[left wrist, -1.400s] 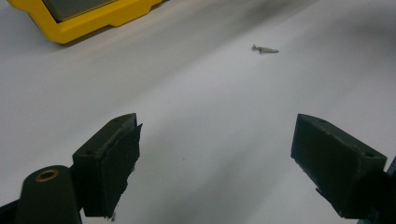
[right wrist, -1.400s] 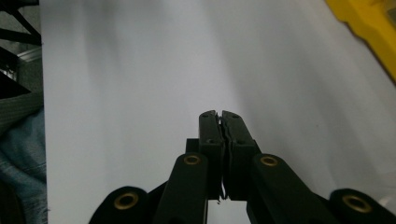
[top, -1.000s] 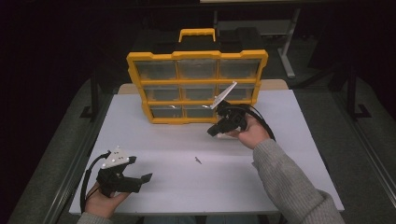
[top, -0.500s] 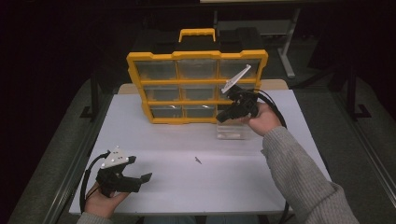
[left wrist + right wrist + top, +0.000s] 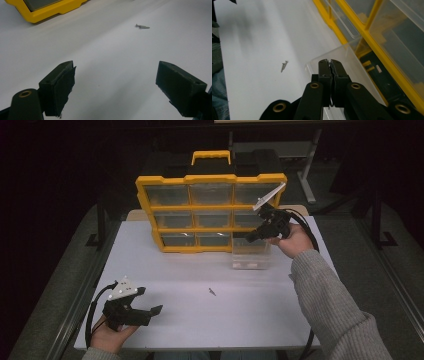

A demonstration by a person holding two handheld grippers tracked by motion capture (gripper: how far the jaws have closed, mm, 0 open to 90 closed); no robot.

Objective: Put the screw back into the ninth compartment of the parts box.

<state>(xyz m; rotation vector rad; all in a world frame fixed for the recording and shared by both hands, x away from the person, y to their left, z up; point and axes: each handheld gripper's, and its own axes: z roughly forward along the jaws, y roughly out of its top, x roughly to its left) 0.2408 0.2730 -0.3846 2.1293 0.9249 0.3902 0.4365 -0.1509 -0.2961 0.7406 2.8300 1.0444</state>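
A yellow organizer (image 5: 142,200) with clear drawers stands upright at the back of the white table (image 5: 190,330). One clear drawer (image 5: 248,257) is out of the bottom right slot, in front of the case. My right gripper (image 5: 251,236) is shut, its tips pinching the drawer's rim (image 5: 342,48) from above. A small screw (image 5: 212,292) lies loose mid-table, also seen as the screw (image 5: 142,26) and the screw (image 5: 284,66). My left gripper (image 5: 150,312) rests near the front left edge, jaws open and empty, pointing toward the screw.
The empty black slot (image 5: 374,70) shows to the right of the drawer. The organizer's yellow corner (image 5: 50,11) lies far ahead of my left gripper (image 5: 116,87). A black cable (image 5: 305,227) loops behind the right hand. Dark floor surrounds the table.
The clear drawer has come out of the bottom right slot. My right gripper has moved right and up along the organizer's front. The left gripper has kept still.
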